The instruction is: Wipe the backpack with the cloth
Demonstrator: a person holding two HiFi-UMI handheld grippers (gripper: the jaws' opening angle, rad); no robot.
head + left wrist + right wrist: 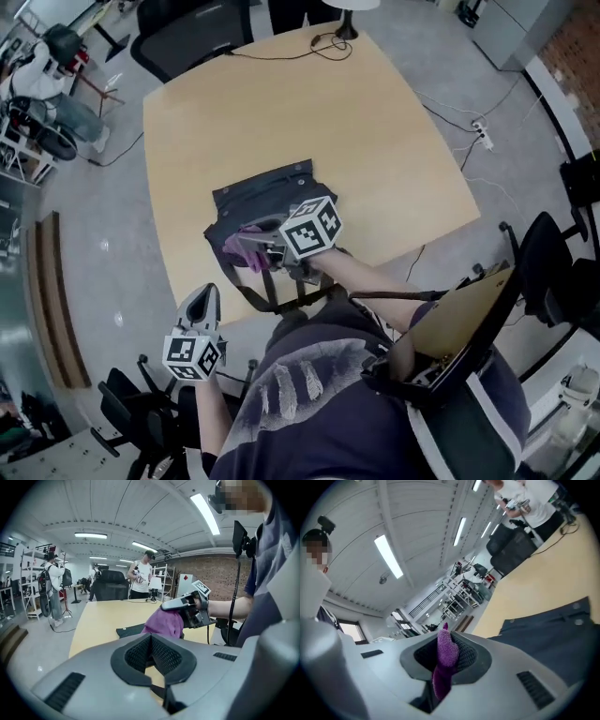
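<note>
right claw (446, 641) pinches cloth (442, 670) — left claw (151, 641) closed, empty

A pale wooden surface (375, 141) carries a dark backpack (258, 199), which lies flat close to its near edge with straps trailing over that edge. At the far edge lie a black cable (272, 58) and a dark stand base (347, 34).

In the head view, the right gripper (264, 246) covers the middle of the backpack (253, 199) and most of the cloth (238, 249). In the right gripper view the backpack is cut off at the right edge. The lower end of the cloth is lost between the fingers (465, 657), probably pinched there.
</note>
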